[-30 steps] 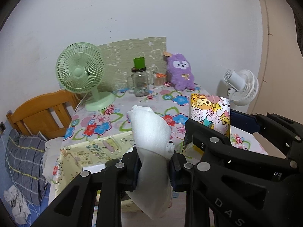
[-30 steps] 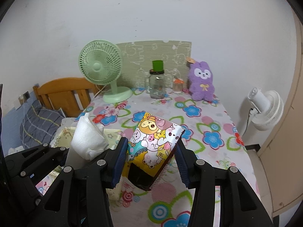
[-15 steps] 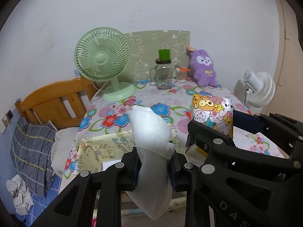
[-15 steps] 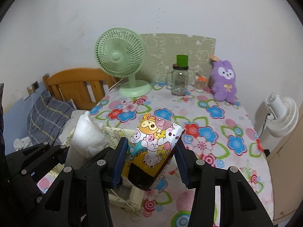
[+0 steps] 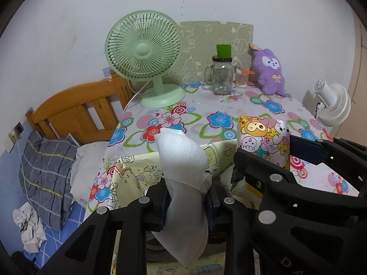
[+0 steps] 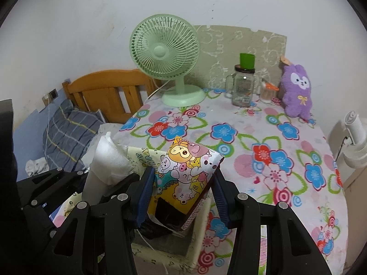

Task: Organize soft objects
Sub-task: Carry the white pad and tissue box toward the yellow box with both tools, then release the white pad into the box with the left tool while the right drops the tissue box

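Note:
My left gripper (image 5: pixel 187 200) is shut on a white folded tissue wad (image 5: pixel 183 169) that sticks up between its fingers; it also shows in the right wrist view (image 6: pixel 107 160). My right gripper (image 6: pixel 181 197) is shut on a cartoon-printed tissue pack (image 6: pixel 185 174), held tilted above a pale yellow fabric bin (image 6: pixel 160 249). The pack also shows in the left wrist view (image 5: pixel 263 137). Both grippers hover side by side over the bin at the table's near left corner. A purple plush bunny (image 6: pixel 297 91) sits at the table's far right.
A floral tablecloth (image 6: pixel 275 151) covers the table. A green desk fan (image 6: pixel 167 59), a glass jar with a green cup (image 6: pixel 244 82) and a small container stand at the back. A wooden bed frame (image 6: pixel 110 91) and grey pillow lie left. A white fan (image 6: pixel 353 142) stands right.
Both grippers have moved back and to the left, keeping hold of the tissue wad and the pack. The bin is now below the right gripper.

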